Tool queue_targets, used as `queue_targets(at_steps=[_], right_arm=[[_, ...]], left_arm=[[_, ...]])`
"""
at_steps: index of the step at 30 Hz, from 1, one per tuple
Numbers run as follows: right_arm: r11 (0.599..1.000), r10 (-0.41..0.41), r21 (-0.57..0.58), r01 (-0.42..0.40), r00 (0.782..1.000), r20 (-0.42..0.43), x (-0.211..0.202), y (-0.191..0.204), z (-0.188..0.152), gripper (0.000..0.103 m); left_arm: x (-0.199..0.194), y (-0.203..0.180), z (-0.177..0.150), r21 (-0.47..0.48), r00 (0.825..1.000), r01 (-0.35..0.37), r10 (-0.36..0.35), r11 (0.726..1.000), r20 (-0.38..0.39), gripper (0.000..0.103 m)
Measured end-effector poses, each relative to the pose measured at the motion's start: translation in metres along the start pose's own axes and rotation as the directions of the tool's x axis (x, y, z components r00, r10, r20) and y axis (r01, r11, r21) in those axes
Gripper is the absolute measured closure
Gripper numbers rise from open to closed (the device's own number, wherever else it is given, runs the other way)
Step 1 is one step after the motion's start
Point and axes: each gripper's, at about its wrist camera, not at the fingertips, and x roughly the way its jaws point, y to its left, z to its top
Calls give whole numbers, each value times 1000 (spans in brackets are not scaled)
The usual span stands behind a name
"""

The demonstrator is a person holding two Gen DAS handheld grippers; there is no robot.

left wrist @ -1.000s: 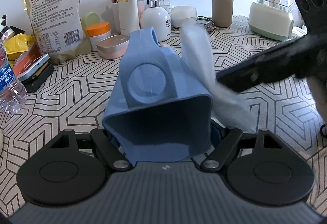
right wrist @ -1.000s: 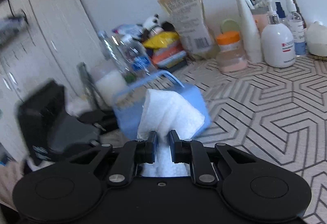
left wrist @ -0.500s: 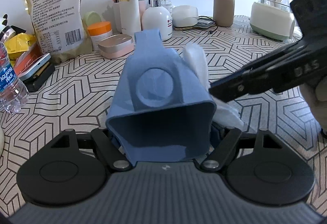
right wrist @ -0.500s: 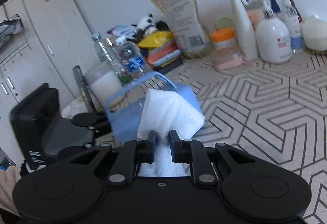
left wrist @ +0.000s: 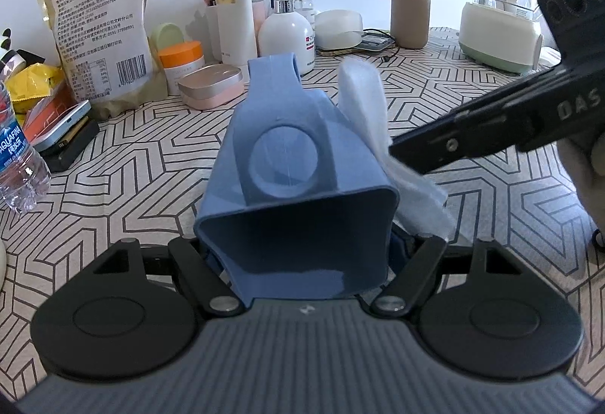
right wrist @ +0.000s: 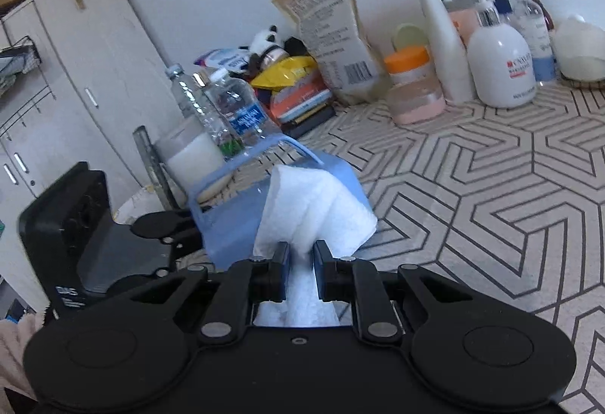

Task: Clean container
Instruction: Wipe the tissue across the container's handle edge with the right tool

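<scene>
A blue plastic container [left wrist: 298, 187] with a handle is tipped so that its round-marked bottom faces up. My left gripper [left wrist: 302, 251] is shut on its rim end. A white cloth [left wrist: 363, 100] lies against the container's right wall, and my right gripper [left wrist: 397, 149] is shut on it, reaching in from the right. In the right wrist view the right gripper [right wrist: 300, 251] pinches the bunched cloth [right wrist: 314, 206] against the container [right wrist: 227, 225]. The left gripper [right wrist: 177, 225] clamps that container from the left. The container's inside is hidden.
The patterned tablecloth [left wrist: 472, 81] carries clutter along the back: a snack bag [left wrist: 98, 36], a water bottle [left wrist: 19, 157], an orange-lidded jar [left wrist: 181, 62], a pink case [left wrist: 210, 87], a pump bottle [left wrist: 287, 32], a beige holder [left wrist: 410, 13] and a kettle [left wrist: 499, 5]. A white cabinet [right wrist: 75, 73] stands left.
The right gripper has drawn the cloth in along the container's right wall, from a blurred wide sweep to a tighter fold against it. The left gripper's hold looks the same.
</scene>
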Motion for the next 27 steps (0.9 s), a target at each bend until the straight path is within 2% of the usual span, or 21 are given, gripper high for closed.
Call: queue_targets(at_steps=[8,12,19,27], right_arm=[[997,73,-4,-73,997,32,-7,4,3,84],[998,70,9,-70,997,23,-5,-1,3,84],[998,5,68,-3,1000,-26,6,-14,-1,84],[998,36,46,-36,999,3,-1,-5,1,84]], left_arm=[[-1,-2,-1,-9,1000,-3,3,1000,2,26],[-1,-2,-1,-8,1000,6,-6,1000,4,26],[-1,-3,-1,-3,1000,6,-6,1000,0,27],[-1,-3,-1,-2,1000,7,-7,1000,-1,27]])
